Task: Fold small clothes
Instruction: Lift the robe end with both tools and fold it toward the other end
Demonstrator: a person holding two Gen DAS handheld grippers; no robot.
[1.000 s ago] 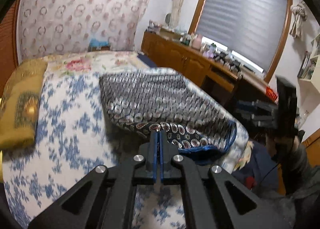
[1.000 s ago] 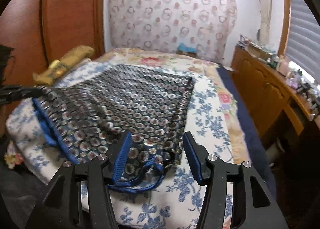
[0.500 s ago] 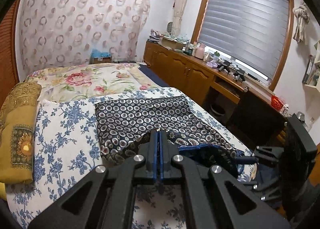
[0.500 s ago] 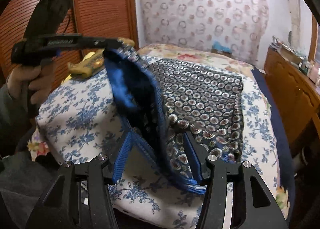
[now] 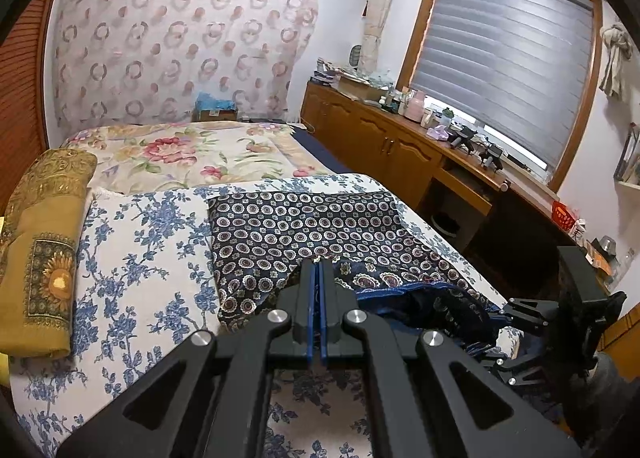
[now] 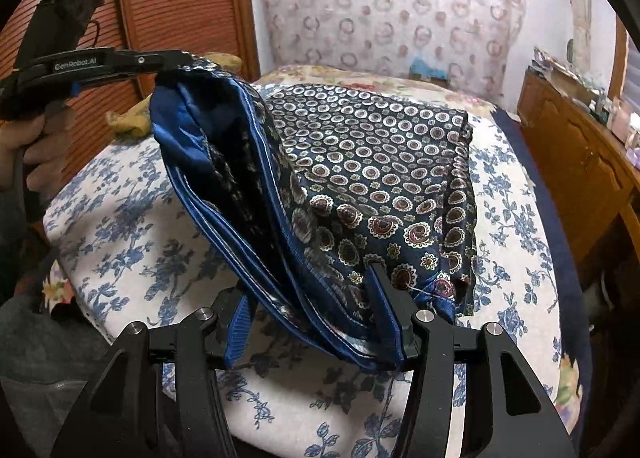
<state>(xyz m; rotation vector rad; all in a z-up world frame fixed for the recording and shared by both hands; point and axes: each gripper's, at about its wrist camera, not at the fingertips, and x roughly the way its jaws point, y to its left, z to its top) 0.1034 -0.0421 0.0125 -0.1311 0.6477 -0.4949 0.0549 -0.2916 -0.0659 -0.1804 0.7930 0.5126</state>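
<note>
Lifted since earlier, the scarf's [image 6: 372, 162] corner hung from closed left tongs [image 6: 180, 58]; right tongs [image 6: 308, 318] stood open astride its slippery, limp hem.

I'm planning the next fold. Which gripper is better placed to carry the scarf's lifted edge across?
Left gripper: it is shut on the scarf corner, holding it raised. The right gripper is open around the lower edge.

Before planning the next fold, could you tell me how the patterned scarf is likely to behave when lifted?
Probably floppy: the scarf hangs in loose drapes from the left gripper. Its sheen suggests a slippery cloth that may slide between the right gripper's open fingers. It seems light, lifted by one pinched corner.
</note>
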